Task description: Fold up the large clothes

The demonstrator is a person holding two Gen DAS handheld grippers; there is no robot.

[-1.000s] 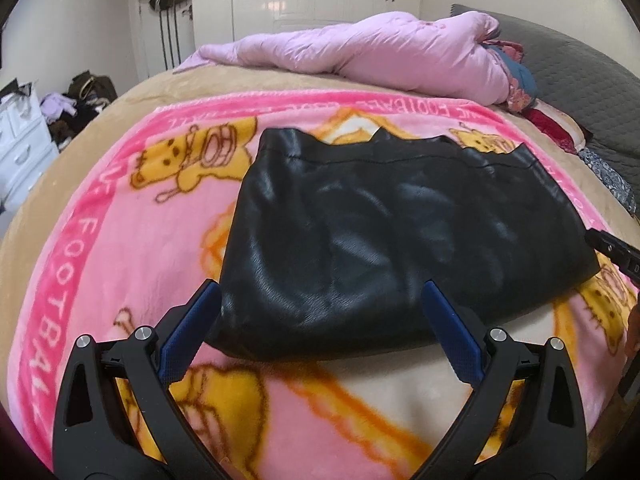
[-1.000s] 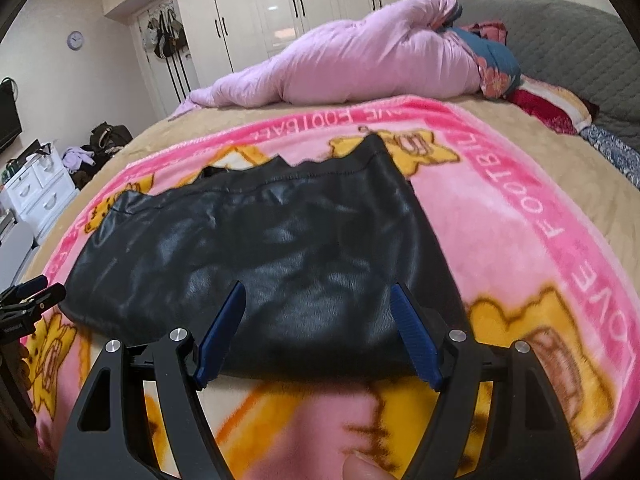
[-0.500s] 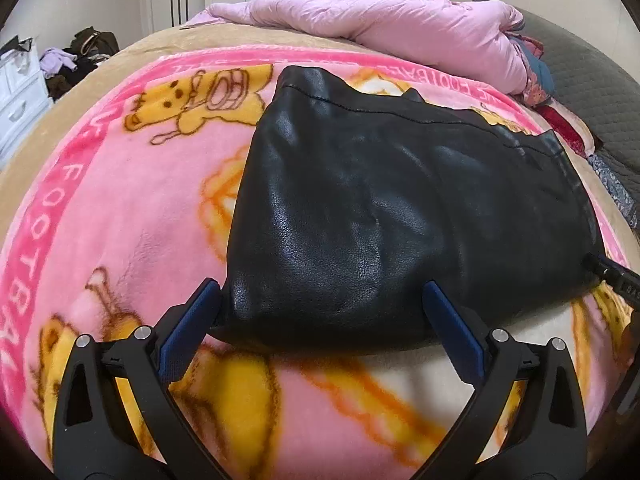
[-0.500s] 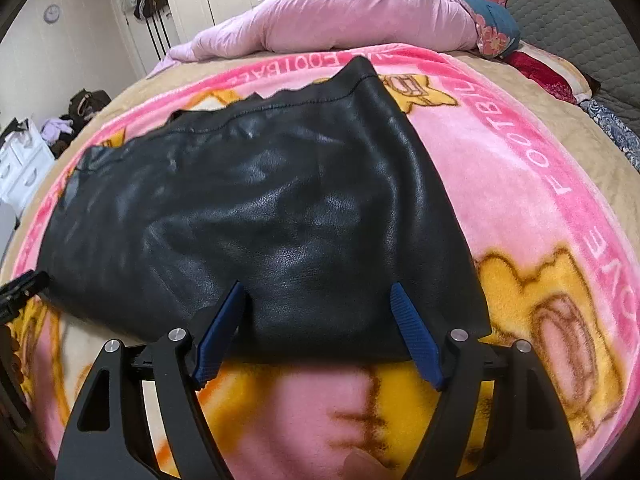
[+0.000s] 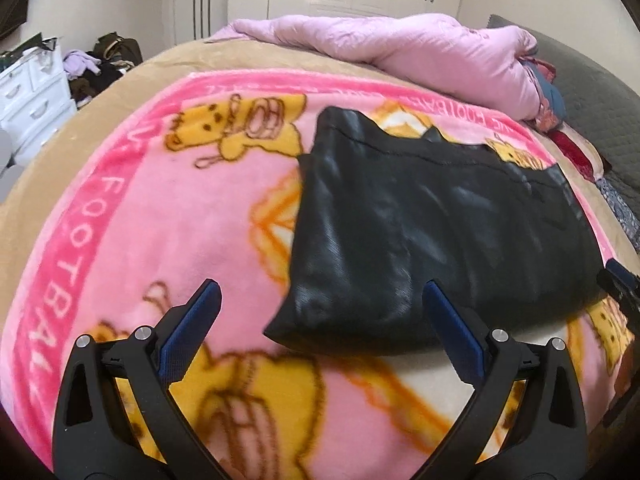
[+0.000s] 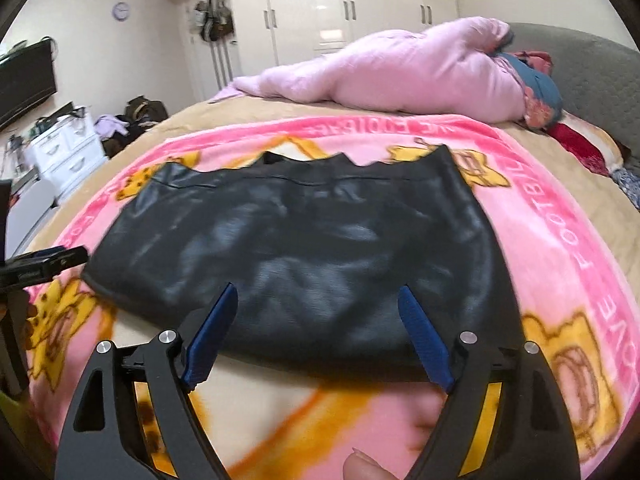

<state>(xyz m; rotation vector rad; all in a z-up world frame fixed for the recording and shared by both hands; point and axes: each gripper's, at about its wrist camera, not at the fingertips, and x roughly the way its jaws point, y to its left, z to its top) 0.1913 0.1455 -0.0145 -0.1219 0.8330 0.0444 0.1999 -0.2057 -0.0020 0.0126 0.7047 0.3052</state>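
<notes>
A black leather-like garment lies folded flat on a pink cartoon blanket on the bed. It also shows in the right wrist view. My left gripper is open and empty, just short of the garment's near left corner. My right gripper is open and empty, its fingers over the garment's near edge. The right gripper's tip shows at the garment's right end in the left wrist view. The left gripper's tip shows at its left end in the right wrist view.
A bunched pink quilt and coloured clothes lie at the bed's far side by a grey headboard. White drawers and bags stand on the floor to the left. White wardrobes line the far wall.
Both grippers have drawn back and lifted from the garment. The left one has shifted left, so the garment's near left corner now sits between its fingers. Both stay open.
</notes>
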